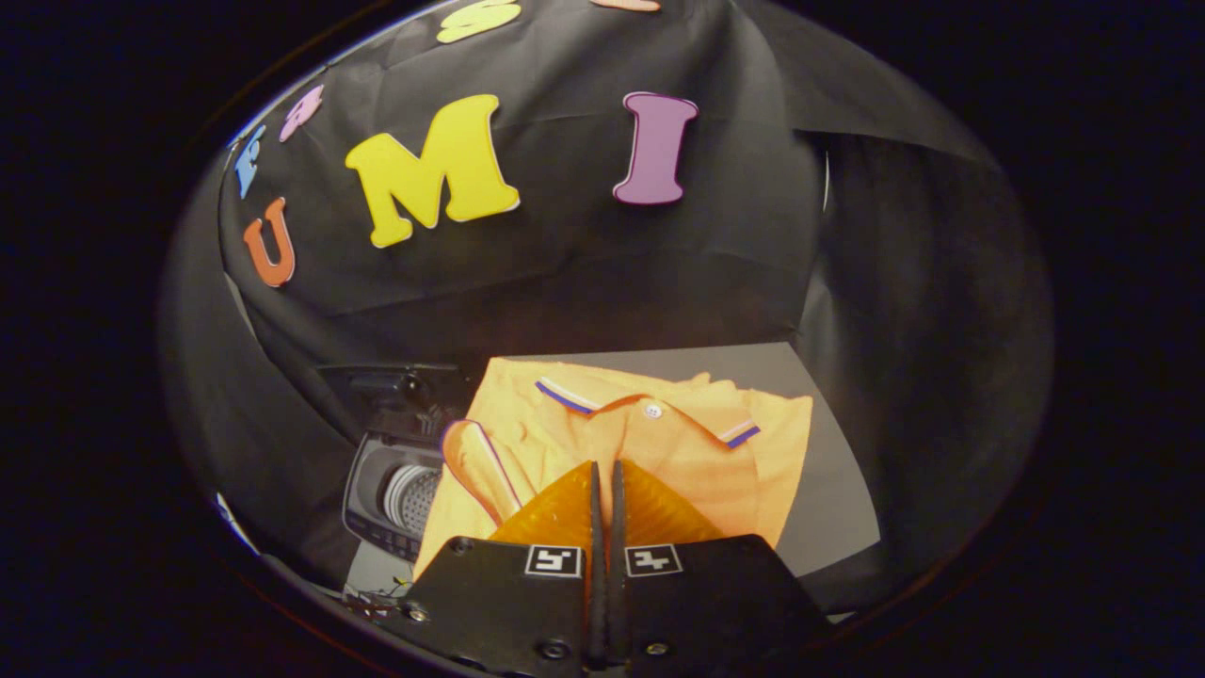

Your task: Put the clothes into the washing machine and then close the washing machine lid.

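An orange polo shirt (659, 443) with a striped collar lies spread on the grey table (828, 499), just ahead of my fingers. One striped sleeve (475, 461) is folded over to the left of the fingertips. My gripper (605, 468) hovers over the shirt's near part, its fingers pressed together with no cloth visible between them. To the left of the shirt stands a small washing machine (372, 499). Its lid (395, 381) is raised and the ribbed drum (409, 494) shows inside.
Black cloth walls close in the booth behind and on both sides of the table. The bare grey tabletop runs to the right of the shirt. A small cluttered spot (377, 598) lies in front of the washing machine.
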`<control>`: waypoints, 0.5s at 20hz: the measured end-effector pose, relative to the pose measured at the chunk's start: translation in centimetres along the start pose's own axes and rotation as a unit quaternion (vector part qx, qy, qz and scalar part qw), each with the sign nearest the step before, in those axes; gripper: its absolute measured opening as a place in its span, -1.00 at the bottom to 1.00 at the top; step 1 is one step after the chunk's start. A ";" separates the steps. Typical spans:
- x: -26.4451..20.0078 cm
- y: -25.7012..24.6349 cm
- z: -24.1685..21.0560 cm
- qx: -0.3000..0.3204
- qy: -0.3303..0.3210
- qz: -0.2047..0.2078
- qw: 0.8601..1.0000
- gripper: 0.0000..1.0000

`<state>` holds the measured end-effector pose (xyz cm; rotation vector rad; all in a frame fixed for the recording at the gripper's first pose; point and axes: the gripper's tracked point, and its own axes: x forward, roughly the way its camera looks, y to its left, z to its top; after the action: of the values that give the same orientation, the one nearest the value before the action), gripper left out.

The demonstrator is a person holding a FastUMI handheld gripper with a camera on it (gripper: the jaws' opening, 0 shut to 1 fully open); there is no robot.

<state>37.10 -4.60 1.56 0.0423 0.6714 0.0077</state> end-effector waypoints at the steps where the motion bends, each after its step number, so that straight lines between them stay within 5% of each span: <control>1: -0.3 0.8 0.4 -0.003 -0.005 0.005 1.000 -0.92; 10: -1.9 9.1 3.6 -0.038 -0.028 0.048 0.998 -0.92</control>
<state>37.93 4.29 5.90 0.0021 0.6118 0.1228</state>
